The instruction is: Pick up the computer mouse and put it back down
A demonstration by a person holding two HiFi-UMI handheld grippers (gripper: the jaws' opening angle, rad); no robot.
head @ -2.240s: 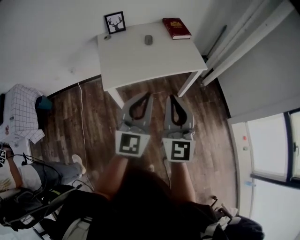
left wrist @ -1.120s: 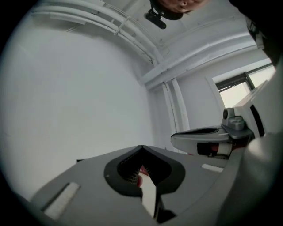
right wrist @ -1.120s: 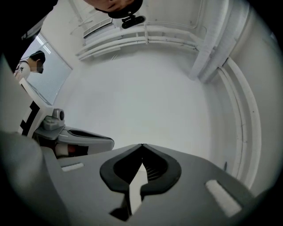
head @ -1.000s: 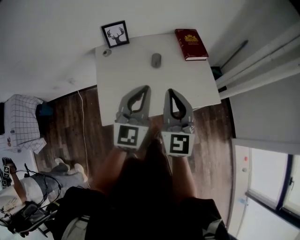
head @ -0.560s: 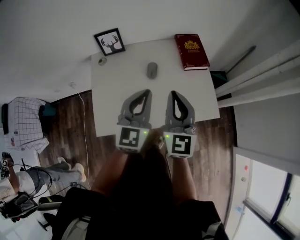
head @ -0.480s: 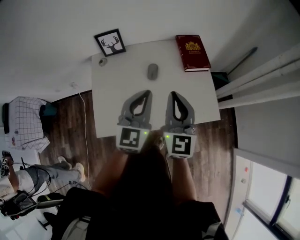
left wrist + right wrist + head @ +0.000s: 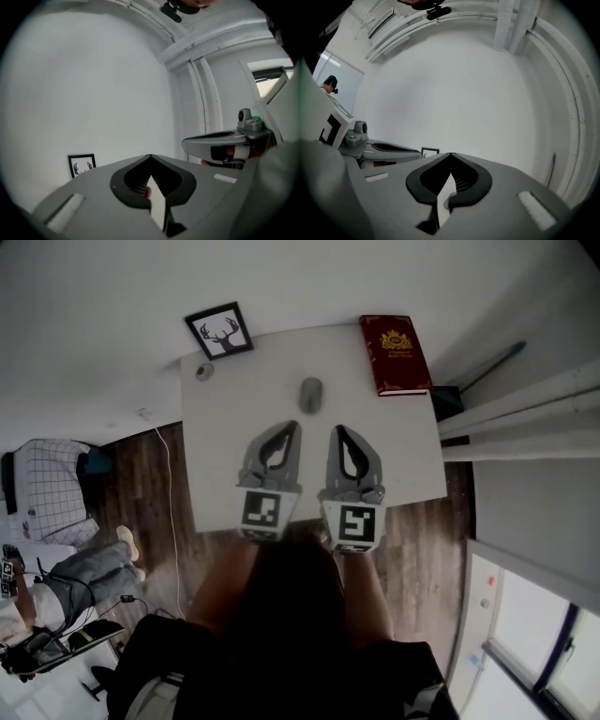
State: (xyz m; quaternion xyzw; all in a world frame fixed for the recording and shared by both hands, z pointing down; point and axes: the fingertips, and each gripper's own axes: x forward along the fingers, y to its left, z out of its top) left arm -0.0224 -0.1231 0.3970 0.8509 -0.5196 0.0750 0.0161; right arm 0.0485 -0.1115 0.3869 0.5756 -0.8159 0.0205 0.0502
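Moved: since a couple of seconds back, both your grippers have come in off the wooden floor (image 7: 155, 484) and now hang over the white table (image 7: 220, 456), tips closer to the target.
Left gripper (image 7: 292, 427): clenched, jaw tips meeting, nothing between them.
Right gripper (image 7: 337, 430): clenched too, jaws tip to tip and empty; it sits just beside the left one, both aimed toward 12 o'clock.
Computer mouse (image 7: 310, 395): lying flat on the table, untouched, at 12 o'clock from the gap between your two grippers and a little apart from both tips.
Mouse axis: its long side runs roughly 12 to 6 in the head view; which end is the front you cannot tell from up here.
Red book (image 7: 395, 340): at 2 o'clock from the mouse, near the table's far right corner.
Framed deer picture (image 7: 218, 331): at 10 o'clock from the mouse, against the wall.
Small round object (image 7: 203, 371): at 9 o'clock, near the table's left edge.
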